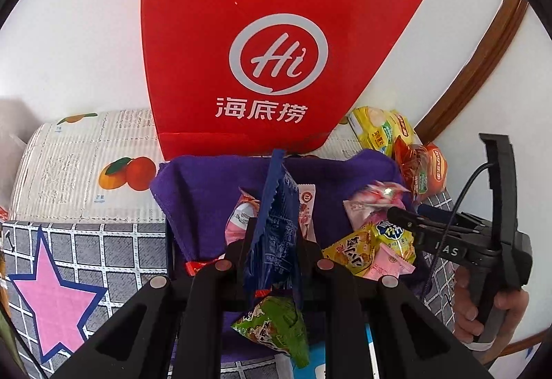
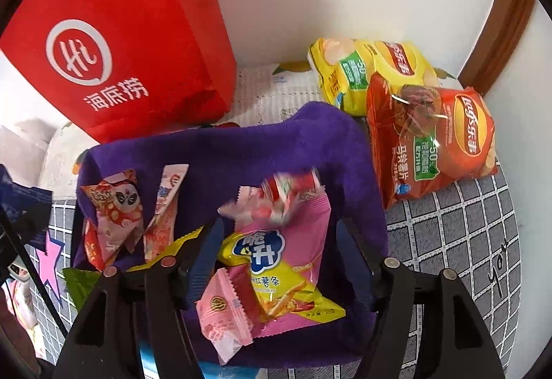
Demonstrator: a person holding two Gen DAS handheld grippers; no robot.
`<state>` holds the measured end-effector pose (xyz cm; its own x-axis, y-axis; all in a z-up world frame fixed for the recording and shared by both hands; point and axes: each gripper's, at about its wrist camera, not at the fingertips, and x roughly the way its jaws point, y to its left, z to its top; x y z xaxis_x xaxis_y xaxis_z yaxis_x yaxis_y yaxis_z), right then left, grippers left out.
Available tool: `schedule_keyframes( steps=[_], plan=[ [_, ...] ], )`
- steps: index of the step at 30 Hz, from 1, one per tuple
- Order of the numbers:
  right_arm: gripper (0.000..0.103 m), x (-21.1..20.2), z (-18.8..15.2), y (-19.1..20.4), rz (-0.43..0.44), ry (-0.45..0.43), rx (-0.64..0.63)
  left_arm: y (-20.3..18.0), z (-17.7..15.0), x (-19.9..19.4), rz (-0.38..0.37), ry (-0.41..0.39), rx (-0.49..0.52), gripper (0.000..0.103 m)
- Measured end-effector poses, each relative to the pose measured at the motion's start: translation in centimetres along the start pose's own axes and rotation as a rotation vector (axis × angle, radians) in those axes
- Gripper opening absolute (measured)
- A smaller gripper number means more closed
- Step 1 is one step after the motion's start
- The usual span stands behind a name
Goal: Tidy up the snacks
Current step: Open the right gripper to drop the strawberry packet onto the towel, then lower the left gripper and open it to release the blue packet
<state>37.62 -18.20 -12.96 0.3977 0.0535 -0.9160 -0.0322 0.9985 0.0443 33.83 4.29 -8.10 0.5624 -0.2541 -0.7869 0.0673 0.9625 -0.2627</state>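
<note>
The left gripper (image 1: 272, 251), tilted down over the purple bin (image 1: 214, 186), pinches a blue packet (image 1: 276, 223), while only its view shows a hand (image 1: 490, 306) holding the right gripper (image 2: 276, 261), spread above pink snacks (image 2: 293, 261).

Bright, even daylight — fisheye-bent edges, one blurred wrapper (image 2: 286, 196).

Blue snack packet (image 1: 276, 227) upright, assorted snacks (image 2: 276, 261) in purple-lined bin (image 2: 241, 144)
</note>
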Motion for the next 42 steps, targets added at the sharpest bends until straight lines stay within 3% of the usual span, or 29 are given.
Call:
schedule_keyframes(
  steps=[17,27,42],
  plan=[
    [0.068,-4.8,-0.1,-0.7,0.034,-0.143,0.029,-1.0,-0.5,2.2,-0.014,0.076,0.024,0.015],
    [0.068,-5.1,0.0,-1.3,0.026,-0.152,0.043,-1.6,-1.3,4.4,0.018,0.156,0.046,0.015],
    [0.068,-5.1,-0.1,-0.3,-0.008,-0.161,-0.011,-1.2,-1.4,5.2,0.043,0.179,0.042,0.015]
  ],
)
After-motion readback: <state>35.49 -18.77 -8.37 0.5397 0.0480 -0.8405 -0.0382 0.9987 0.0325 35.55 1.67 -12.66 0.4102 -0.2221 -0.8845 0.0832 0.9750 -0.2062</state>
